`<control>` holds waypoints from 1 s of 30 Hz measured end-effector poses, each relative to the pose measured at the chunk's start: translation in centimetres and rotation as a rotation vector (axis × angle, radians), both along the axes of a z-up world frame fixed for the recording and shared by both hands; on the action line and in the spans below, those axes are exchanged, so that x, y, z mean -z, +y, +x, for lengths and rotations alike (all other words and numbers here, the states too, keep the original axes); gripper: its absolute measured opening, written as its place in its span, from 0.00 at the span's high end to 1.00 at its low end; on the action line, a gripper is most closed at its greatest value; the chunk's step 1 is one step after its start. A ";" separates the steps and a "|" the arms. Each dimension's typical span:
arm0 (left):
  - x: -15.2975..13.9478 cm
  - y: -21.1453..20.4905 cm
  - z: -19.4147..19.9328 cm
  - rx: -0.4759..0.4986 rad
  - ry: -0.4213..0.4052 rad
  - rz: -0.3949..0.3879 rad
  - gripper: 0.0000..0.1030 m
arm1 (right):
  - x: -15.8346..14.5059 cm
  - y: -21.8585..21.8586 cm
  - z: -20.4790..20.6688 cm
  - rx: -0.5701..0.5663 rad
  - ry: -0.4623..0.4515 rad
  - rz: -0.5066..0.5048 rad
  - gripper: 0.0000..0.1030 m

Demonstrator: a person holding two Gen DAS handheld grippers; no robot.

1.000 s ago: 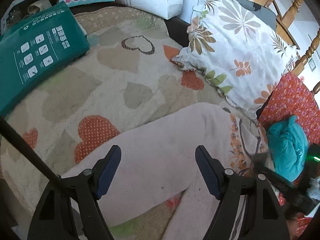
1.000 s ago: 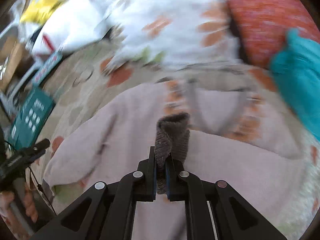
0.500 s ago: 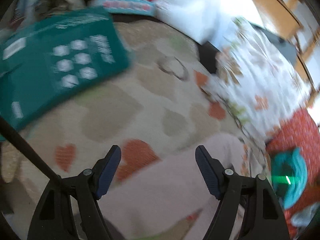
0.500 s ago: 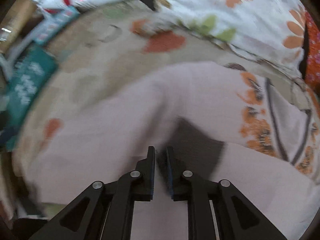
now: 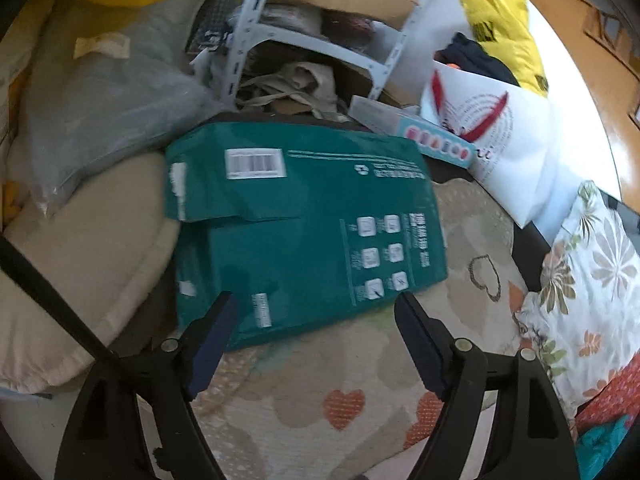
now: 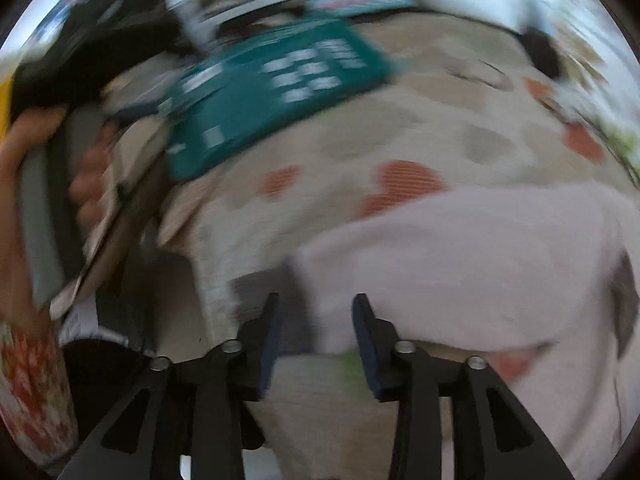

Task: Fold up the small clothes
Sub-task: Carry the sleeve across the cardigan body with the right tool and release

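A pale pink small garment [image 6: 480,264] lies flat on the heart-patterned blanket [image 6: 420,128] in the right wrist view, blurred by motion. My right gripper [image 6: 316,320] is open and empty, with its fingers over the garment's lower left corner. My left gripper [image 5: 312,320] is open and empty above the blanket [image 5: 320,408], pointing toward a green package [image 5: 304,232]. The garment barely shows in the left wrist view, only at the bottom edge.
The green package lies at the blanket's far left edge and shows in the right wrist view [image 6: 272,92]. A floral pillow [image 5: 588,280] is at the right. A white bag [image 5: 500,136], a metal shelf [image 5: 312,32] and a grey cushion [image 5: 100,92] stand behind. A hand [image 6: 36,160] is at the left.
My right gripper has let go of the grey cuff it held and opened, swinging left to the garment's corner. My left gripper has swung up and left, away from the garment toward the green package.
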State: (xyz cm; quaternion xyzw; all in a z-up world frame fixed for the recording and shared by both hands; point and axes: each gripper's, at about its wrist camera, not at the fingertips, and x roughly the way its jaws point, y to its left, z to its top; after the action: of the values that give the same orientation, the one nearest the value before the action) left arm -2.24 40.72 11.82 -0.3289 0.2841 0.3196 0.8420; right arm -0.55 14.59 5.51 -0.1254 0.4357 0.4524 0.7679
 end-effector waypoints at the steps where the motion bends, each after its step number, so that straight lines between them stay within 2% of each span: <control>1: 0.1 0.5 -0.3 -0.006 0.000 -0.011 0.23 | 0.4 0.9 -1.0 -0.033 -0.025 -0.015 0.45; 4: 0.4 1.1 -0.8 -0.018 -0.008 -0.037 0.23 | 2.8 3.7 -3.2 -0.094 -0.069 -0.084 0.44; 6: 0.4 1.2 -1.0 -0.029 -0.012 -0.041 0.23 | 4.2 4.6 -3.4 -0.072 -0.130 -0.142 0.44; 7: 0.4 1.2 -1.1 -0.032 -0.015 -0.044 0.23 | 4.8 4.9 -3.4 -0.051 -0.179 -0.165 0.50; 8: 0.4 1.2 -1.1 -0.035 -0.018 -0.048 0.23 | 4.8 4.7 -3.2 -0.032 -0.197 -0.169 0.66; 9: 0.5 1.1 -1.1 -0.037 -0.023 -0.055 0.23 | 4.5 4.4 -2.9 -0.007 -0.187 -0.165 0.75; 10: 0.5 1.0 -1.0 -0.035 -0.024 -0.058 0.23 | 3.9 3.8 -2.2 0.019 -0.142 -0.139 0.94; 11: 0.6 0.8 -0.8 -0.030 -0.022 -0.060 0.23 | 2.6 2.4 -1.1 0.065 -0.094 -0.089 0.94; 12: 0.6 0.5 -0.6 -0.021 -0.019 -0.060 0.23 | 1.5 1.2 -0.4 0.104 -0.089 -0.057 0.94; 15: 0.4 -1.3 0.7 0.029 -0.012 -0.049 0.23 | -2.8 -3.9 2.5 0.260 -0.058 0.062 0.94; 17: 0.3 -3.2 1.8 0.086 -0.009 -0.025 0.23 | -5.6 -9.1 4.4 0.386 -0.039 0.147 0.94; 21: 0.4 -8.3 4.6 0.246 0.007 -0.010 0.23 | -8.9 -19.4 6.6 0.615 -0.032 0.225 0.94; 23: 0.5 -10.6 5.8 0.314 0.015 -0.015 0.23 | -9.1 -25.7 7.6 0.759 -0.021 0.222 0.94; 26: 0.9 -14.6 7.6 0.421 0.026 -0.015 0.23 | -7.8 -34.6 8.3 0.959 0.039 0.219 0.94; 30: 1.4 -20.1 9.8 0.552 0.060 0.017 0.23 | -4.8 -42.3 8.2 1.148 0.067 0.136 0.94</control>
State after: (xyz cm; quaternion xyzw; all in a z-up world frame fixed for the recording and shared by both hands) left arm 7.58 20.62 10.45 -0.2222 0.3852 0.0901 0.8911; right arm 7.66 -27.74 10.32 0.1953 0.4281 -0.0061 0.8824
